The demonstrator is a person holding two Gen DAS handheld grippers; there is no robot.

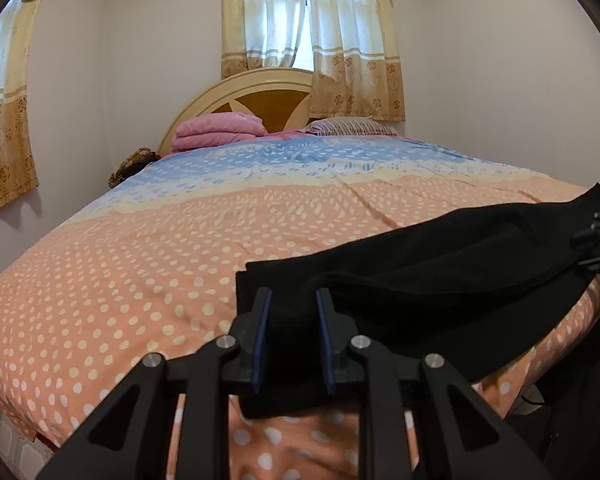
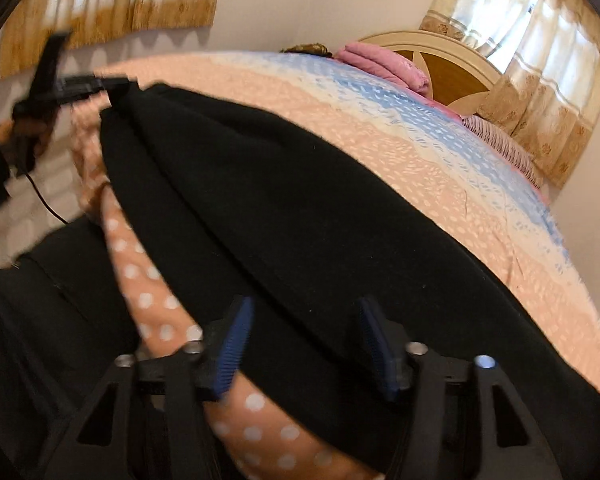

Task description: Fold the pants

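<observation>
Black pants (image 1: 440, 276) lie along the near edge of the bed, stretched between both grippers. My left gripper (image 1: 293, 320) is shut on a bunched end of the pants, fabric pinched between its blue pads. In the right wrist view the pants (image 2: 300, 208) fill the middle. My right gripper (image 2: 306, 332) has its jaws wide apart with the pants' fabric lying between them. The left gripper (image 2: 112, 86) shows far left in that view, holding the far end. The right gripper (image 1: 598, 248) shows at the right edge of the left wrist view.
The bed has an orange polka-dot and blue bedspread (image 1: 160, 248). A folded pink blanket (image 1: 220, 130) and striped pillow (image 1: 348, 126) lie by the headboard (image 1: 260, 92). Curtained windows (image 1: 312, 40) are behind. Dark items (image 1: 580, 400) sit on the floor at right.
</observation>
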